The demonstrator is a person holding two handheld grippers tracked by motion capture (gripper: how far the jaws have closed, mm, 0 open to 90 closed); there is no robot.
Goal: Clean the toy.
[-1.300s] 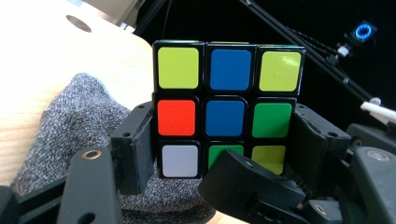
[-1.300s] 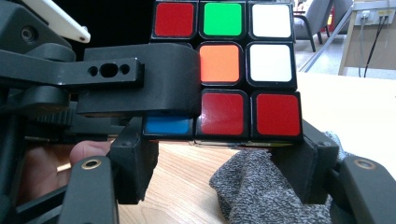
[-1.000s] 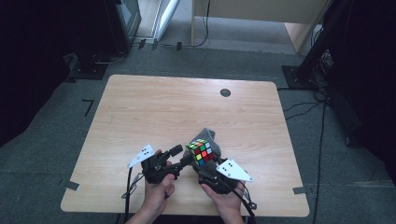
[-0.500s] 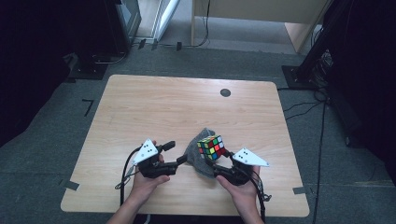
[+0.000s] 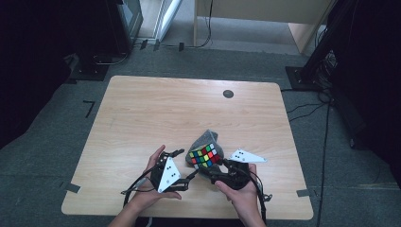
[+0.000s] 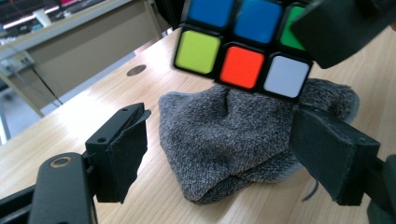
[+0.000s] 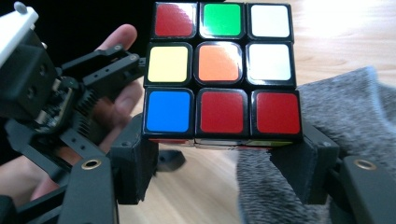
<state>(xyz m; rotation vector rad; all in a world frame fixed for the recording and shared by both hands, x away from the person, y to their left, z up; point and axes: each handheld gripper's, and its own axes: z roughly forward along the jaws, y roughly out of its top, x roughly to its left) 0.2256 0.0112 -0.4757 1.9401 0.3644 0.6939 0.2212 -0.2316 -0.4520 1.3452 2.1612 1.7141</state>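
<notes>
A scrambled Rubik's cube (image 5: 204, 156) is held just above a crumpled grey knit cloth (image 5: 204, 139) on the wooden table (image 5: 142, 109). My right gripper (image 5: 210, 166) is shut on the cube (image 7: 223, 70), its pads (image 7: 299, 172) pressing the cube's lower layer from both sides. My left gripper (image 5: 185, 165) sits just left of the cube, near the table's front edge. Its jaws have just been opening and stand apart (image 6: 224, 126). The grey cloth (image 6: 233, 140) lies past them, untouched, with the cube (image 6: 243, 51) above it. The cloth (image 7: 355, 116) also shows to the cube's right.
A round black grommet (image 5: 228, 93) sits in the table's far right part. The table's front edge runs close under both hands. Tape marks the near corners (image 5: 303, 193). Black stands and cables lie on the floor around the table.
The left gripper has pulled back from the cube toward the table's front edge and sunk a little. The right gripper carried the cube slightly right, off the cloth.
</notes>
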